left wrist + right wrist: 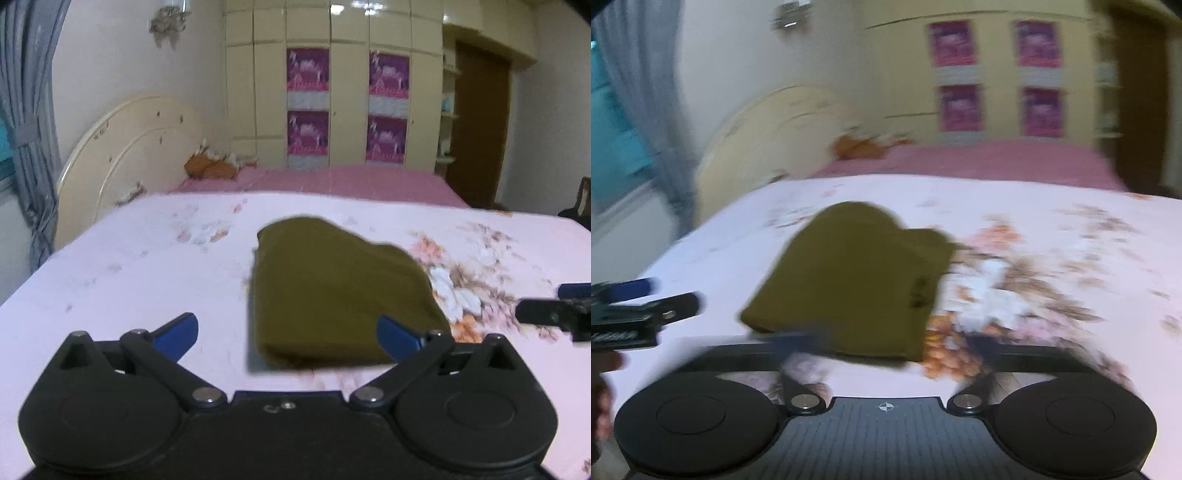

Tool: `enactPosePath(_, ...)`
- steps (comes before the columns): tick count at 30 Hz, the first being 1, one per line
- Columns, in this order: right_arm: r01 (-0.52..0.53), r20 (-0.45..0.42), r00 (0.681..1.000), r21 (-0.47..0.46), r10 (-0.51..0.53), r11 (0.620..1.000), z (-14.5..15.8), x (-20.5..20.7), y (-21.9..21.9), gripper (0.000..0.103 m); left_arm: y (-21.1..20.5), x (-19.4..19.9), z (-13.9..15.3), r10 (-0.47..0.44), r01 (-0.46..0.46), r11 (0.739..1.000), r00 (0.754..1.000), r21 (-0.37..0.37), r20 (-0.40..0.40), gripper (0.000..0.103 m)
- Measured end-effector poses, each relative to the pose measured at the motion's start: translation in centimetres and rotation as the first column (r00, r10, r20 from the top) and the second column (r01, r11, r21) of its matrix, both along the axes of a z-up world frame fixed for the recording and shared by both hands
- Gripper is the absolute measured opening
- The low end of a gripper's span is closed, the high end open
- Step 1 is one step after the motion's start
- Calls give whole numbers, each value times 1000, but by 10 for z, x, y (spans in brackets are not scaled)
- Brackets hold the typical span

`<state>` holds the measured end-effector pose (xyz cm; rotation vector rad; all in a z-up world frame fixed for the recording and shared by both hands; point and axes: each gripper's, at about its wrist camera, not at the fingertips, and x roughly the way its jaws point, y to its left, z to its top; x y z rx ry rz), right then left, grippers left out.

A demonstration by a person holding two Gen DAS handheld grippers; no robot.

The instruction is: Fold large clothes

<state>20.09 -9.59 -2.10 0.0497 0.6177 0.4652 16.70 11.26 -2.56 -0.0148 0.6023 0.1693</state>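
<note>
My left gripper [287, 334] is spread right out, its two blue fingertips [176, 334] standing far apart over the bed [129, 266], and nothing sits between them; they hang clear of the cloth, pressing on nothing. The folded olive garment [332, 291] lies flat on the floral sheet, a compact wad out in the middle of the bed, well away from the headboard [125, 158] at the far left corner, with its near folded edge facing me. From this camera one blue tip overlaps the garment's near right corner, but whether it touches I cannot tell. My right gripper [886, 354] is smeared with blur; its fingers read only as dark streaks flung wide to either side, so it is open too, with nothing clamped. In the right view the garment [857, 280] sits just beyond those streaks, and my left gripper [646, 306] pokes in near the bed's left edge, apart from the cloth. The right gripper [554, 310] shows at the right edge, beside the printed flowers.
</note>
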Motion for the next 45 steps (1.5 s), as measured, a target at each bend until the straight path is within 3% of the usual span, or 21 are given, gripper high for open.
enactPosePath(3, 9, -19, 1000, -20, -10, 1000, 3, -21, 1, 103, -7, -21, 6, -6, 6, 999, 1000, -53, -7, 103)
enactPosePath(11, 73, 2, 997, -21, -73, 997, 13, -75, -3, 103, -32, -82, 17, -39, 39, 998, 999, -48, 16, 103)
enactPosePath(19, 123, 50, 991, -7, -122, 992, 30, -129, -23, 103, -43, -119, 27, -62, 65, 996, 996, -59, 57, 103)
enactPosePath(27, 123, 77, 989, 6, -123, 992, 43, -150, -26, 103, -52, -128, 37, -84, 88, 995, 993, -48, 81, 103)
enactPosePath(45, 136, 76, 988, 8, -137, 991, 50, -154, -34, 103, -54, -126, 39, -107, 113, 992, 990, -56, 88, 103)
